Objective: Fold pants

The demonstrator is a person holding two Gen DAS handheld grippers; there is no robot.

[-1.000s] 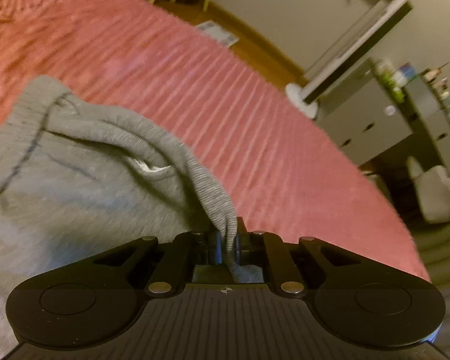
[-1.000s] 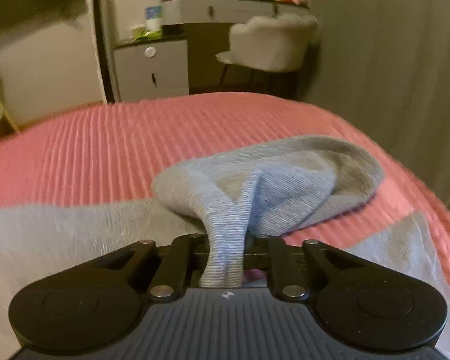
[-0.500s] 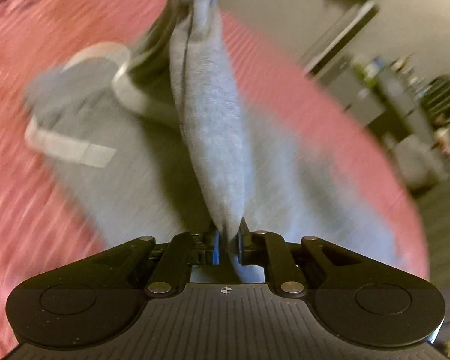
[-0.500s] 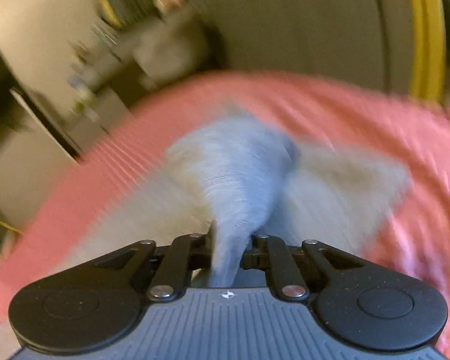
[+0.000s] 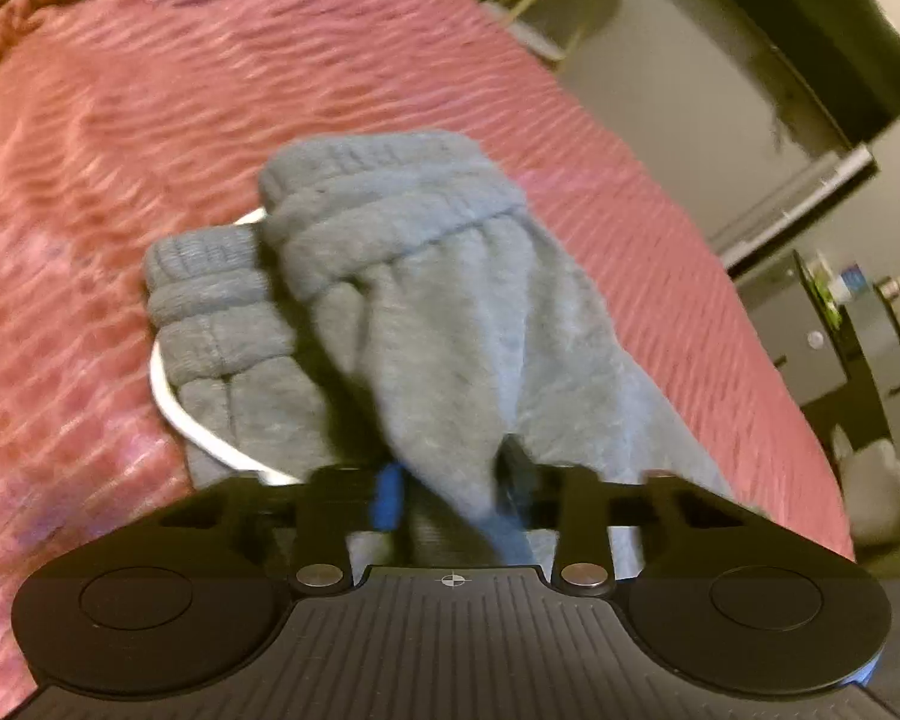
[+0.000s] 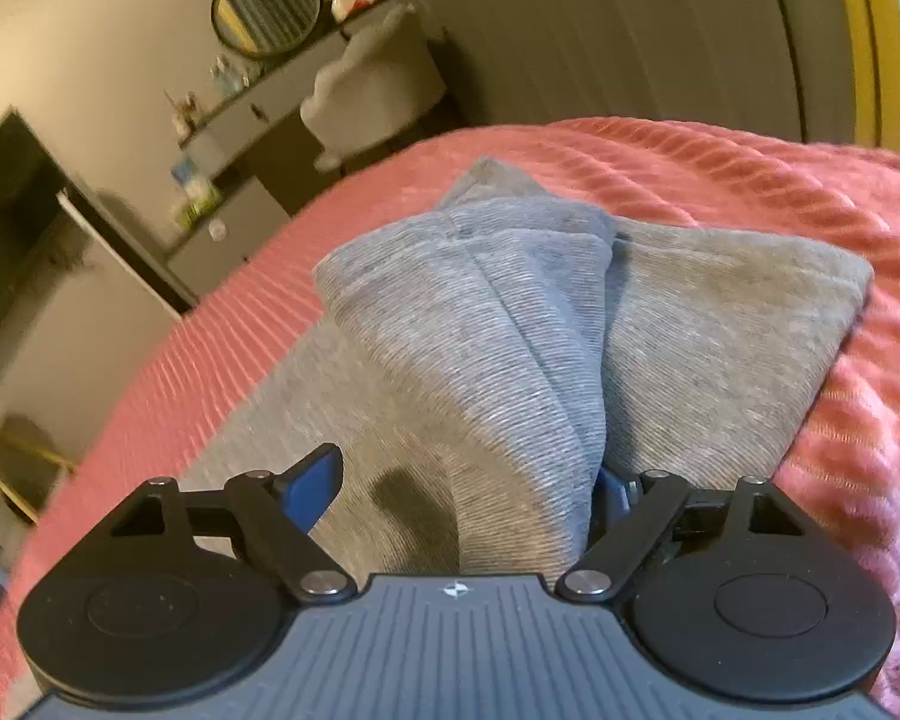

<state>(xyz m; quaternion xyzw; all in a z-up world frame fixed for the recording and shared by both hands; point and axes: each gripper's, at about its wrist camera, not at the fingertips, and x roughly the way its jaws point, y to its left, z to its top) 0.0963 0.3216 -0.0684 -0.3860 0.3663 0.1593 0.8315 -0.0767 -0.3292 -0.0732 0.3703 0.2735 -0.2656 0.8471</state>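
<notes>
Grey sweatpants (image 5: 426, 312) lie folded over on a pink ribbed bedspread (image 5: 120, 120). In the left wrist view the ribbed waistband and a white drawstring (image 5: 168, 408) lie at the far end. My left gripper (image 5: 450, 492) has its jaws partly apart with grey cloth lying between them. In the right wrist view the pants (image 6: 486, 348) show ribbed cuffs folded on top of the fabric. My right gripper (image 6: 468, 486) is wide open, and the cloth lies loose between its blue-padded fingers (image 6: 312, 486).
The bed edge (image 6: 222, 300) drops off to the left in the right wrist view. Beyond it stand a grey dresser (image 6: 234, 138), a white chair (image 6: 372, 96) and a round mirror (image 6: 267, 6). A yellow strip (image 6: 870, 36) runs along the wall.
Both grippers swung the held cloth over and laid it on the rest of the pants. The right jaws have opened wide and the left jaws have parted.
</notes>
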